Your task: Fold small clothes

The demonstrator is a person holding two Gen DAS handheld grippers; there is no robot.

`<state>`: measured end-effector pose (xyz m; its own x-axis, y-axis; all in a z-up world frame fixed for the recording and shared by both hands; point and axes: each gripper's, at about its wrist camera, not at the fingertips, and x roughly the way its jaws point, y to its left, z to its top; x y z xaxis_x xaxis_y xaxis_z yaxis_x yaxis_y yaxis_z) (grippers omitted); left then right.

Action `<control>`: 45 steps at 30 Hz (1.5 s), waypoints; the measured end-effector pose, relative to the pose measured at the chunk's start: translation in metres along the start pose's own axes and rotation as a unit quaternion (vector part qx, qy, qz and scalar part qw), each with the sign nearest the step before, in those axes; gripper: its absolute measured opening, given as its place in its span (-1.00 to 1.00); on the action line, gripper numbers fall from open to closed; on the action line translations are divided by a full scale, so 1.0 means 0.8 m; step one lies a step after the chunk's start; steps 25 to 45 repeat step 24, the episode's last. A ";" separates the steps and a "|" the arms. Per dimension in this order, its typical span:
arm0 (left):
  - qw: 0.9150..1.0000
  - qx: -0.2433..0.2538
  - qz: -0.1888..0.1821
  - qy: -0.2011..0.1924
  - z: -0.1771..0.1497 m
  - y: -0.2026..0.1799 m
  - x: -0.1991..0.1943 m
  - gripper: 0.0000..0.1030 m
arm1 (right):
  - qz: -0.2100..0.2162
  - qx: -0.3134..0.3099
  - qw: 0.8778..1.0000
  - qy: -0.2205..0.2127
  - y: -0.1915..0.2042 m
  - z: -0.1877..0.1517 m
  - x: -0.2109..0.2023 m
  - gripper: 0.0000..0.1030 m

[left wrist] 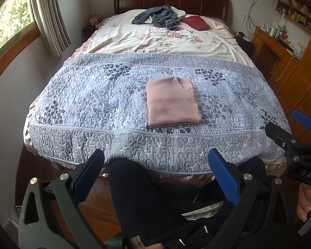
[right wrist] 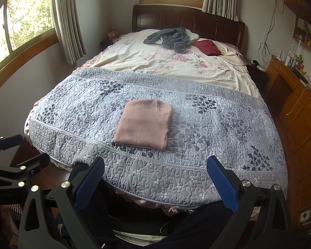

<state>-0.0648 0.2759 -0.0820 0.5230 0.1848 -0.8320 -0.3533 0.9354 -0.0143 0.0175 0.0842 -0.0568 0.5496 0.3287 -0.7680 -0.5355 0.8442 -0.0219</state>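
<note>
A: Where does the folded pink knit garment (left wrist: 173,101) lie?

B: Flat on the grey-blue quilted bedspread (left wrist: 93,103), near the foot edge of the bed, roughly midway between its two sides. Its near edge sits just behind the corded trim line, and quilt lies bare all round it.

A: And the tools?

B: The left tool (left wrist: 155,176) hangs off the foot of the bed over dark trouser legs (left wrist: 139,197), fingers spread wide, holding nothing. The right tool (right wrist: 155,178) is the same: wide apart, empty, back from the quilt's edge, with the garment ahead and a little to its left.

A: What lies further up?

B: A crumpled dark grey garment (right wrist: 172,37) and a dark red folded cloth (right wrist: 207,46) by the wooden headboard (right wrist: 186,20), well apart from the pink one. Between them is the open floral sheet (right wrist: 165,62).
</note>
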 end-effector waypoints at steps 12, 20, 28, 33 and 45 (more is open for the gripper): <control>1.000 0.000 0.000 0.000 0.000 -0.001 0.000 0.93 | 0.000 0.000 1.000 0.001 0.001 0.000 0.001 0.92; 1.000 0.002 0.001 0.000 -0.002 0.000 0.000 0.93 | -0.002 -0.002 1.000 -0.001 0.005 -0.003 -0.002 0.92; 1.000 0.004 0.002 -0.002 0.000 0.001 -0.001 0.93 | -0.003 -0.005 1.000 -0.006 0.008 0.000 -0.004 0.92; 1.000 0.004 0.002 -0.002 0.000 0.001 -0.001 0.93 | -0.003 -0.005 1.000 -0.006 0.008 0.000 -0.004 0.92; 1.000 0.004 0.002 -0.002 0.000 0.001 -0.001 0.93 | -0.003 -0.005 1.000 -0.006 0.008 0.000 -0.004 0.92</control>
